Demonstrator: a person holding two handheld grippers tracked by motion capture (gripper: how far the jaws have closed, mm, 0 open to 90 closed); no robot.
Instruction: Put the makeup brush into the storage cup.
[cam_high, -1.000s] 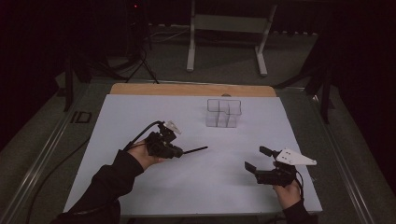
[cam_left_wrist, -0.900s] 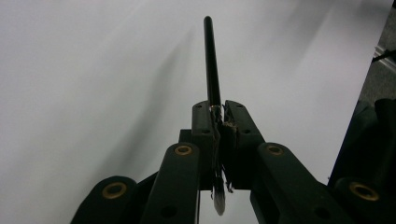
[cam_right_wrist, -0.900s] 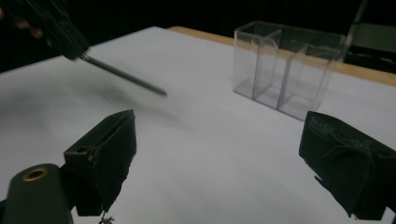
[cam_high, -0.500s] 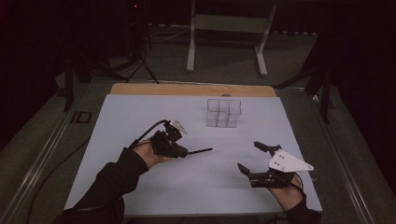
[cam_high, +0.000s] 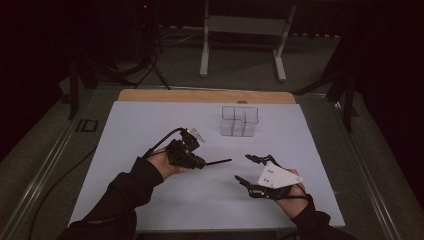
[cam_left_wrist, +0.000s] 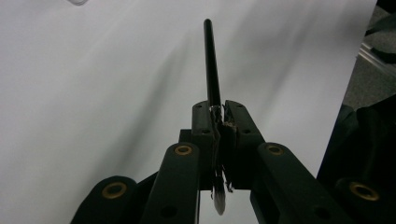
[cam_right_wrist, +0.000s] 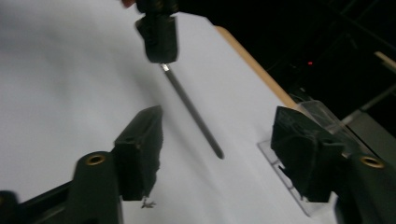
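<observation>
1. We find no legible text, label, brand, number or sign on any surface in the high view.
2. We find none in either gripper view.

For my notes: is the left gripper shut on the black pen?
Shut. The left gripper has both jaws pressed on the black pen.

A dim recording lab or studio: a white-covered surface (cam_high: 150, 130) with a wooden far edge, black tripod legs (cam_high: 150, 65), a grey metal stand (cam_high: 245, 30), and cables on grey carpet.
</observation>
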